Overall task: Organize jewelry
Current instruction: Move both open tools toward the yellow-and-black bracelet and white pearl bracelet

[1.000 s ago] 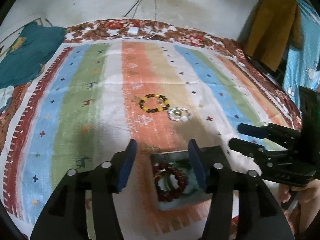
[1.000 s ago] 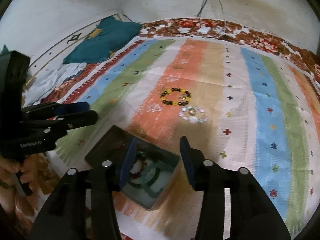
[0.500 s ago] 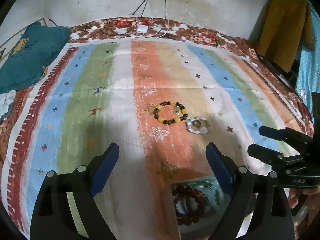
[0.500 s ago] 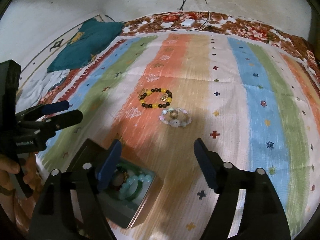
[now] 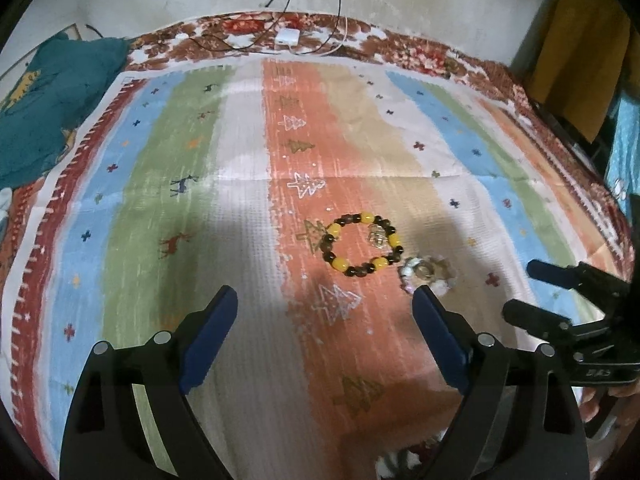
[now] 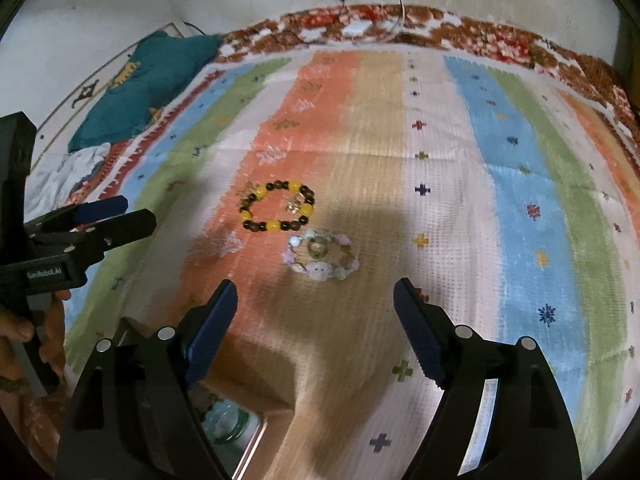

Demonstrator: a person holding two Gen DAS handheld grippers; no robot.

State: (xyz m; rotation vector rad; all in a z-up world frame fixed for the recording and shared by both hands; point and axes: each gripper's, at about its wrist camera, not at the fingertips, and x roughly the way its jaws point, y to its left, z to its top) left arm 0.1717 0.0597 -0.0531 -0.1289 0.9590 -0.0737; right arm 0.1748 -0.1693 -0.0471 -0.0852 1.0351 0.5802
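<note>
Bracelets ahead of both tools, one per hand

Bracelets lie side by side on the striped blanket (image 5: pixel 248 240) of the bed, nearly touching, ahead of both tools. From left to right: the left tool (image 5: pixel 324 300) is spread wide and empty, with nothing between its blue pads (image 5: pixel 208 332). The yellow-and-dark bracelet (image 5: pixel 361 244) lies just beyond its opening, slightly right of centre, so the left hand looks nearer to it. The pale bracelet (image 6: pixel 320 258) lies next on the right, straight ahead of the right tool (image 6: pixel 316 304), whose jaws have just been opening further and also hold nothing. Both bracelets are flat rings with no long axis to line up on. The box (image 6: pixel 236 428), with green beads inside, shows at the lower left of the right wrist view, behind the right tool.
</note>
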